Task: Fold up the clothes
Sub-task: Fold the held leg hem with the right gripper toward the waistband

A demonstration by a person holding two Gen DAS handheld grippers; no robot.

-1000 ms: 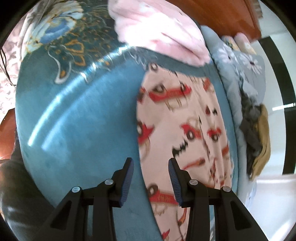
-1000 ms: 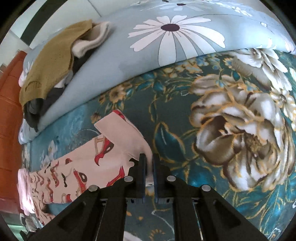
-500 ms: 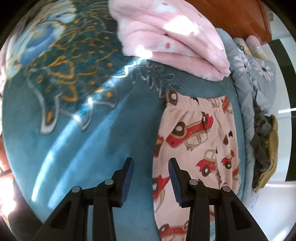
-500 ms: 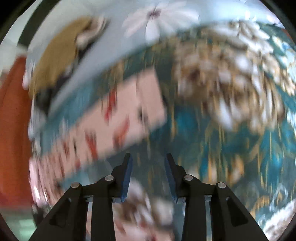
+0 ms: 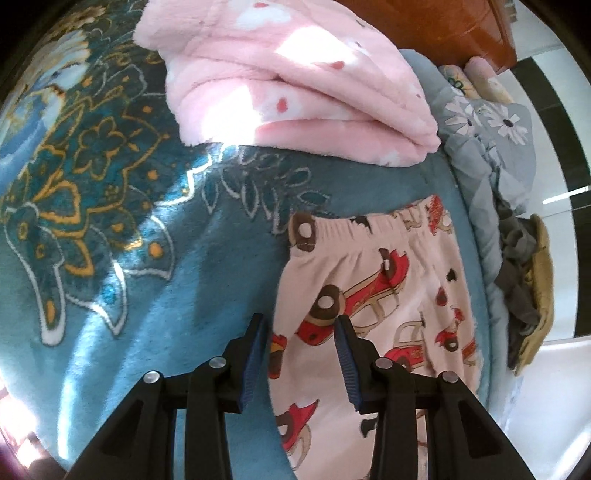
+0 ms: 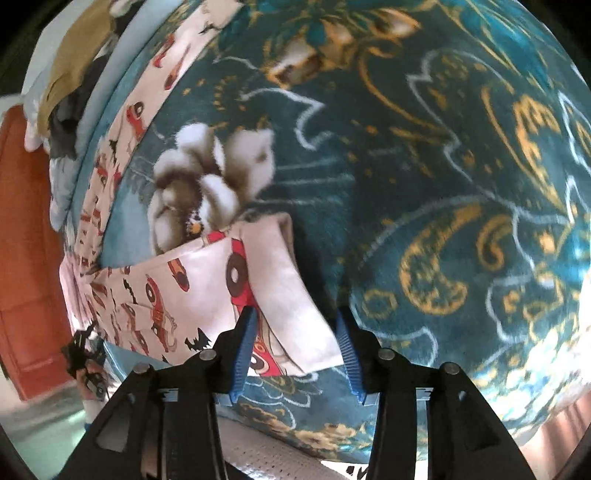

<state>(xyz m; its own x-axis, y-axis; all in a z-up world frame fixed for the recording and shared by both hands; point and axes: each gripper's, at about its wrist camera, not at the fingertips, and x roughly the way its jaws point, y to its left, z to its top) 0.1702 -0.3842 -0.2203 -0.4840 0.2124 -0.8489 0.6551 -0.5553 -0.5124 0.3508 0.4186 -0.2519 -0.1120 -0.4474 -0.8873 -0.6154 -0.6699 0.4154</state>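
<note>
Pale pink pyjama trousers with red cars [image 5: 376, 295] lie flat on a teal flowered blanket [image 5: 147, 280]. Their elastic waistband is at the far end in the left wrist view. My left gripper [image 5: 301, 332] is open and empty, hovering over the trousers' left edge below the waistband. In the right wrist view one trouser leg end [image 6: 258, 291] lies near me and the other leg [image 6: 147, 96] stretches away at upper left. My right gripper [image 6: 295, 328] is open and empty, its jaws on either side of the near leg's hem corner.
A folded pink fleece [image 5: 295, 81] lies beyond the waistband. A grey daisy quilt [image 5: 487, 147] and a heap of dark and mustard clothes [image 5: 528, 280] lie along the right side. A wooden headboard [image 5: 436, 29] stands behind. The bed edge [image 6: 280, 446] is below my right gripper.
My right gripper let go of the first leg's hem, opened, and swung over to the other leg end. My left gripper moved up the trousers toward the waistband, staying open.
</note>
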